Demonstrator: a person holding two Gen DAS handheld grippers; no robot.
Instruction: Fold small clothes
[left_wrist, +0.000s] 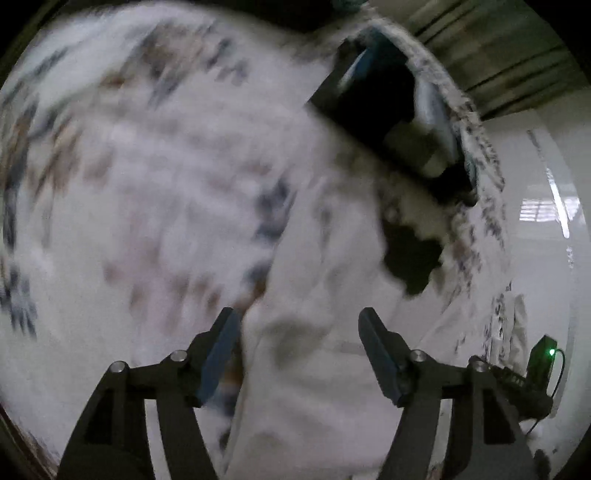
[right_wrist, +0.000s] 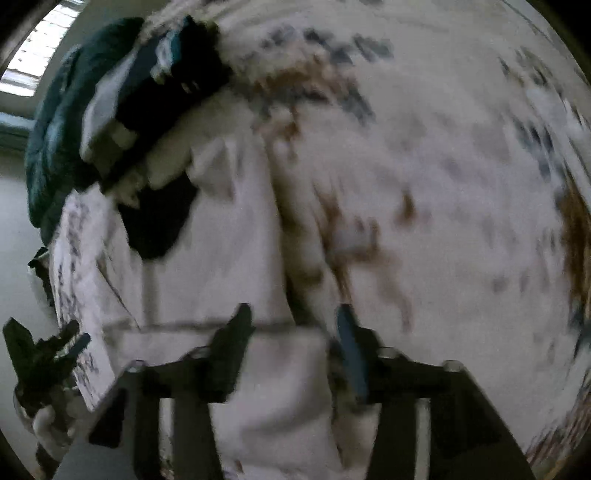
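Working with both tools wide open and empty, left tool (left_wrist: 297, 328) and right tool (right_wrist: 291, 325) hang over the white garment (right_wrist: 229, 258) lying on the patterned cloth (right_wrist: 443, 166), so each should probably pinch one edge squarely before folding.

— What's the white garment (left_wrist: 314, 369) made of?
— Soft matt cloth, lying on a printed fabric cover (left_wrist: 147, 166) with a nubby, rough-looking edge.
— And the left gripper (left_wrist: 299, 334)?
— Matt black plastic, shiny metal pins, blue pads (left_wrist: 376, 354). The floor (left_wrist: 539, 258) beyond is glossy, mirroring a window.
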